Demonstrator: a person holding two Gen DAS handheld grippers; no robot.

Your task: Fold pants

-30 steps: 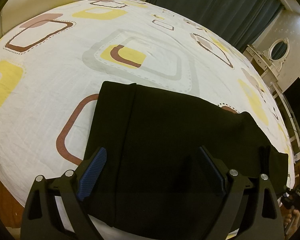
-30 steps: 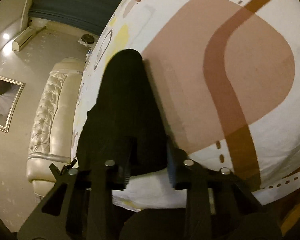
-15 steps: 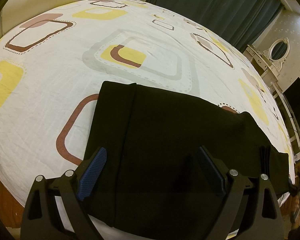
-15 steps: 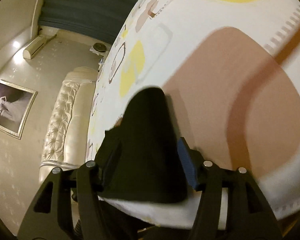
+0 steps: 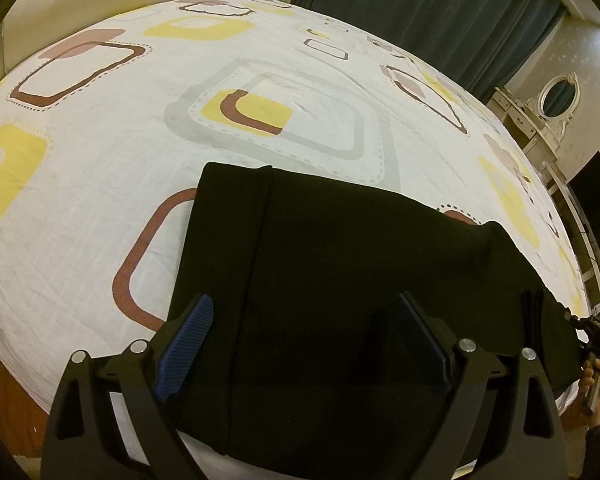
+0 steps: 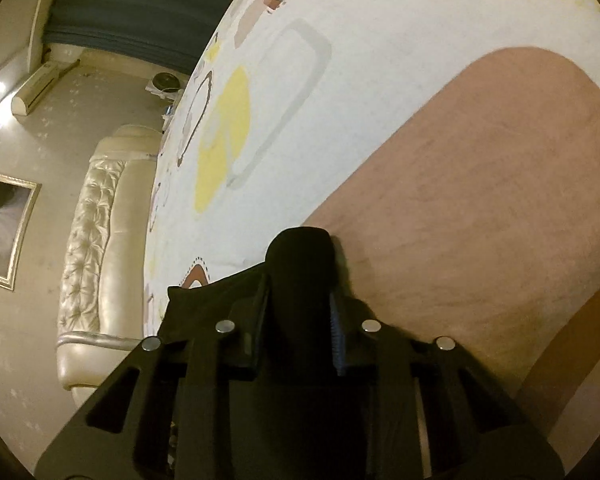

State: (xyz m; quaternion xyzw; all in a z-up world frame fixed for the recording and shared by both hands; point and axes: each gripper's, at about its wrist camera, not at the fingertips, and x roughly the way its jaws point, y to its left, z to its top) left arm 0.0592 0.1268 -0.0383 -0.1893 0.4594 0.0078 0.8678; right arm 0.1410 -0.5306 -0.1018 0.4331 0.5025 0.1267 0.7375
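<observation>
Our right gripper (image 6: 300, 312) is closing on the pants (image 5: 340, 280) end; left gripper (image 5: 304, 336) hovers spread. We pinch every layer before lifting.

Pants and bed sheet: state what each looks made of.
Pants: matte black woven or knit cloth, probably; it folds limply and shows no sheen. Bed sheet: thin printed cotton-like fabric, seemingly; fine wrinkles show and its finish is dull.

Our left gripper (image 5: 300, 344) sits low in its frame, jaws spread wide, blue pads apart. Our right gripper (image 6: 300, 320), bottom centre of its own view, is closing its jaws, with dark cloth bunched between the pads.
</observation>
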